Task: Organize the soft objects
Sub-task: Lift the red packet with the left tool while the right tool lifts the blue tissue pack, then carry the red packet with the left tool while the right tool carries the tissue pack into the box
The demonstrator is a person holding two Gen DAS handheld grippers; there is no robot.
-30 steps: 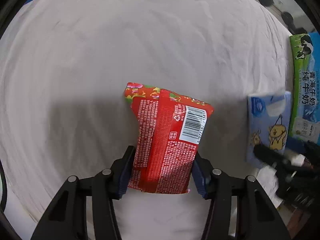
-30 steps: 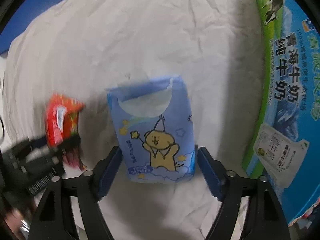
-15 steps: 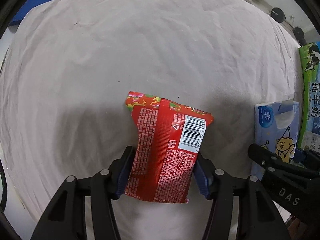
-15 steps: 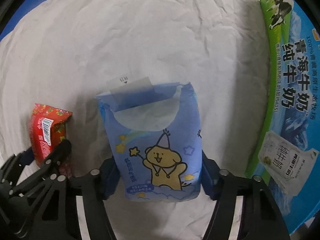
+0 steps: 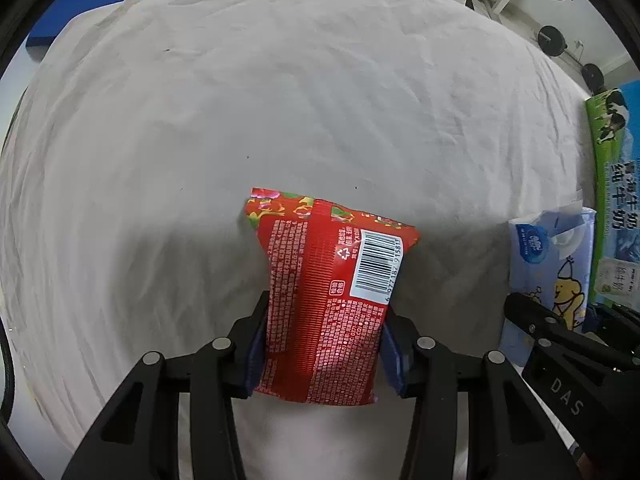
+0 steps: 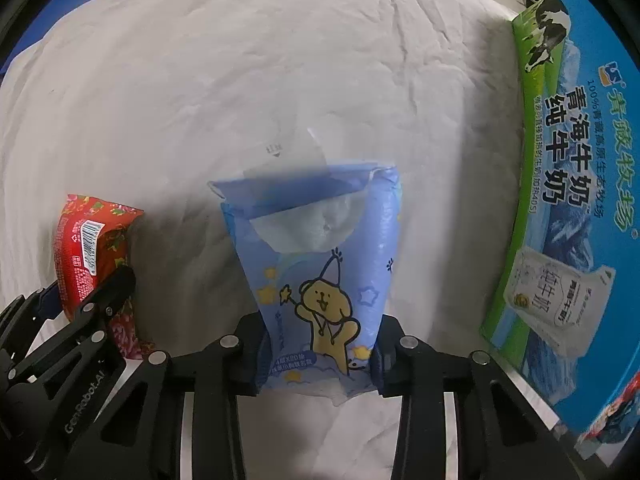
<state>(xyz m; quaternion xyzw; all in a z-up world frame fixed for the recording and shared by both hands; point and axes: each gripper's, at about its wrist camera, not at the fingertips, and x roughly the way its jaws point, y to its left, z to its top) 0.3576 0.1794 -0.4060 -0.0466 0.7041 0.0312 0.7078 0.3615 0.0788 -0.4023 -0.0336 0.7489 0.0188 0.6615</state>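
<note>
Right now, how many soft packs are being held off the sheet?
2. The red snack pack is clamped in the left claw; the blue tissue pack is clamped in the right claw, beside the milk box. Others could lie outside view.

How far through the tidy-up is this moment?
Midway. Both pickups look done: the left tongs clamp the red snack pack, the right tongs clamp the blue tissue pack, both above the white sheet. Left: putting them away, perhaps by the milk carton box; nothing looks placed yet.
</note>
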